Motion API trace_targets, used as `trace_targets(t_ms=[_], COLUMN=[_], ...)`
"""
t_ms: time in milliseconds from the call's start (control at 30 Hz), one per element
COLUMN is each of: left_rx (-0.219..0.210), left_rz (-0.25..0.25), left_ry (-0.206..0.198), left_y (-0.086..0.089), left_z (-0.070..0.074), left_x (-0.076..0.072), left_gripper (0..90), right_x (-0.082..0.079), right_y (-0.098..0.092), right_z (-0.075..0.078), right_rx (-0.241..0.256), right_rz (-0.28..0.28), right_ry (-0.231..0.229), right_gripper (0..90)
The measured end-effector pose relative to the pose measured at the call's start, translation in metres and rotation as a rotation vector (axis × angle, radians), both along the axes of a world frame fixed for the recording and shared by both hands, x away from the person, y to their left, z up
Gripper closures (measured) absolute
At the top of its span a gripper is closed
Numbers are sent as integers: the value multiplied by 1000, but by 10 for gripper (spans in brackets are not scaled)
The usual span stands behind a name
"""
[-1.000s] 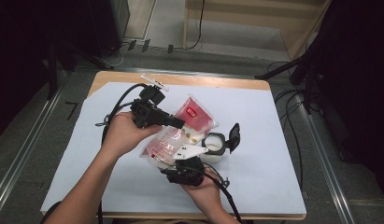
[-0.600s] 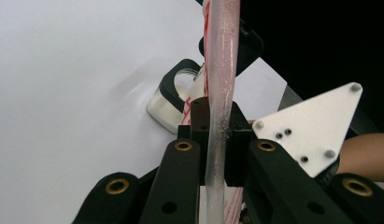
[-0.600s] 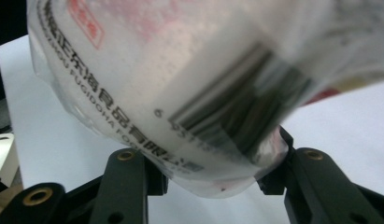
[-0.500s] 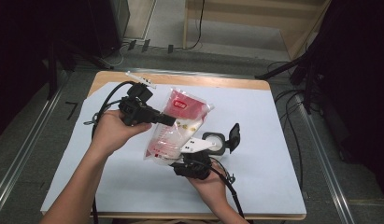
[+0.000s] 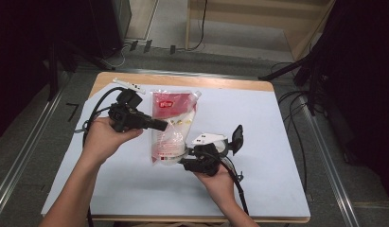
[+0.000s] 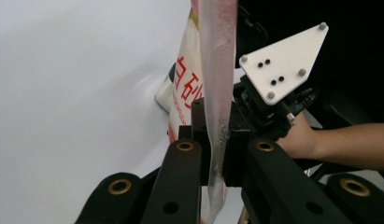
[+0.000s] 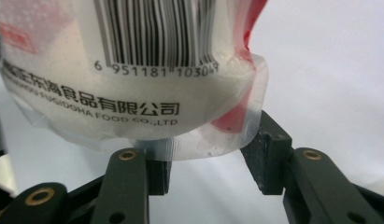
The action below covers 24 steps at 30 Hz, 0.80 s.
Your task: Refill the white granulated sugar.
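Above the bench (image 5: 277, 142), our left tool (image 6: 217, 140) pinches the food pouch (image 5: 171, 123) by its side seam; our right tool (image 7: 206, 172) gapes at its bottom edge.

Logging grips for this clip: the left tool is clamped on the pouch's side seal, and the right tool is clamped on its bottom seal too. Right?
Not quite. The left tool is clamped on the pouch, but the right tool is open: in the right gripper view its jaws stand apart, the bottom seal just above them, unpinched.
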<state>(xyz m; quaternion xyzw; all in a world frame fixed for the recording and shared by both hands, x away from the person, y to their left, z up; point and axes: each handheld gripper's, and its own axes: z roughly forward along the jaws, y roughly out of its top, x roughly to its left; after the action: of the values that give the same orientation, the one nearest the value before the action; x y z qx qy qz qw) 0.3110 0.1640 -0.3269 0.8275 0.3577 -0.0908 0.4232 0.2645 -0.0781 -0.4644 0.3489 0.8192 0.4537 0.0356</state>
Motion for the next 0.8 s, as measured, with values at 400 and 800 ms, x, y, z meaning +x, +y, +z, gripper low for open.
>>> trace_targets(t_ms=[400,800], left_rx=[8,98], left_rz=[87,214], left_ry=[-50,-111], left_y=[18,37], left_z=[3,-22], left_x=[5,31], left_gripper=[900,900], right_x=[-4,-5], right_y=[8,4], right_z=[0,0], right_rx=[-54,-14], right_rz=[49,70], right_ry=[-23,-9], right_gripper=[550,523])
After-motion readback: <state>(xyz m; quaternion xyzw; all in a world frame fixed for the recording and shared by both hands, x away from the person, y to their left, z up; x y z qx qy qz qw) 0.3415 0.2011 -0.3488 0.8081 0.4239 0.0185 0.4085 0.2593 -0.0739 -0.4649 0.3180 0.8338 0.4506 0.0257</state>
